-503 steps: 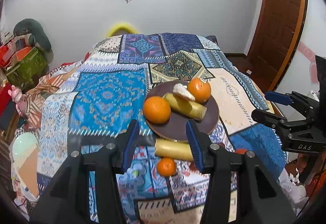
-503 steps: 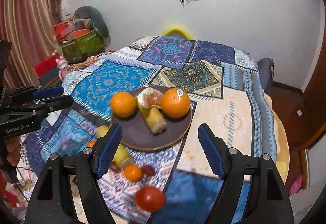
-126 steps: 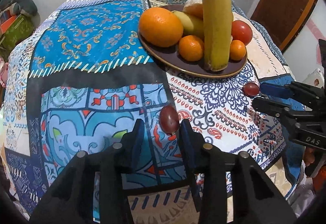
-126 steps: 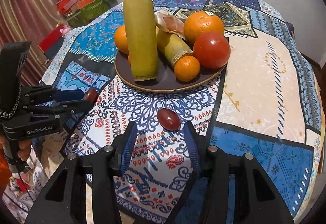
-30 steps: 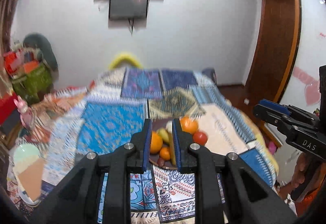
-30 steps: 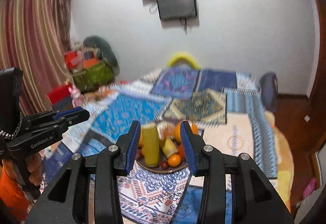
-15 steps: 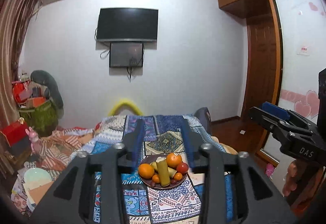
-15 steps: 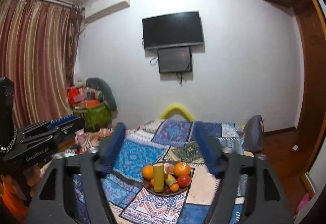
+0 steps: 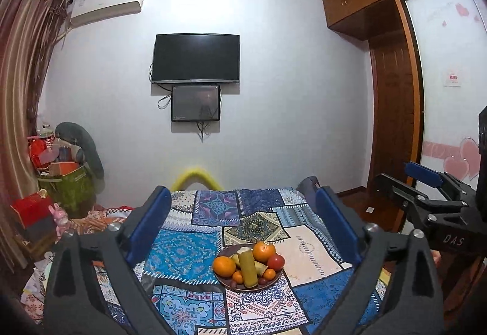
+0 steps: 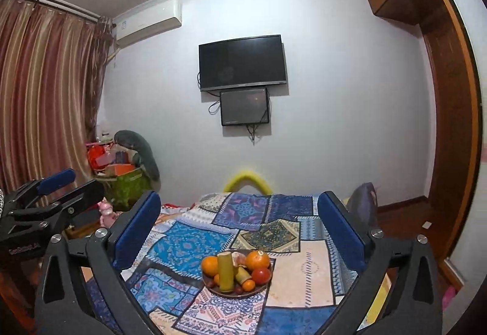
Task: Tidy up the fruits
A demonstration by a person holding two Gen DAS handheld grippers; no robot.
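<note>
A dark round plate [image 9: 275, 282] [image 10: 261, 288] sits on the patchwork-covered table [image 9: 182, 256] [image 10: 307, 277], far below both grippers. On it lie two large oranges [image 9: 224, 266] [image 10: 257, 260], a red tomato [image 9: 276, 262] [image 10: 261, 275], small oranges [image 9: 269, 274], an upright yellow-green stalk piece [image 9: 247, 268] [image 10: 225, 271] and dark grapes [image 9: 233, 284]. My left gripper [image 9: 242, 228] is wide open and empty, high above the table. My right gripper [image 10: 239, 231] is wide open and empty too. Each gripper shows at the edge of the other's view [image 9: 423, 179] [image 10: 57, 186].
A TV [image 9: 196, 58] and a smaller screen [image 9: 195, 103] hang on the far wall. Piled boxes and bags [image 9: 61, 176] stand at the left by striped curtains [image 10: 45, 91]. A wooden wardrobe and door [image 9: 392, 122] are at the right. A yellow chair back [image 10: 247, 178] is behind the table.
Both grippers have risen and pulled back from the table and opened wide. The plate of fruit now looks small and far below.
</note>
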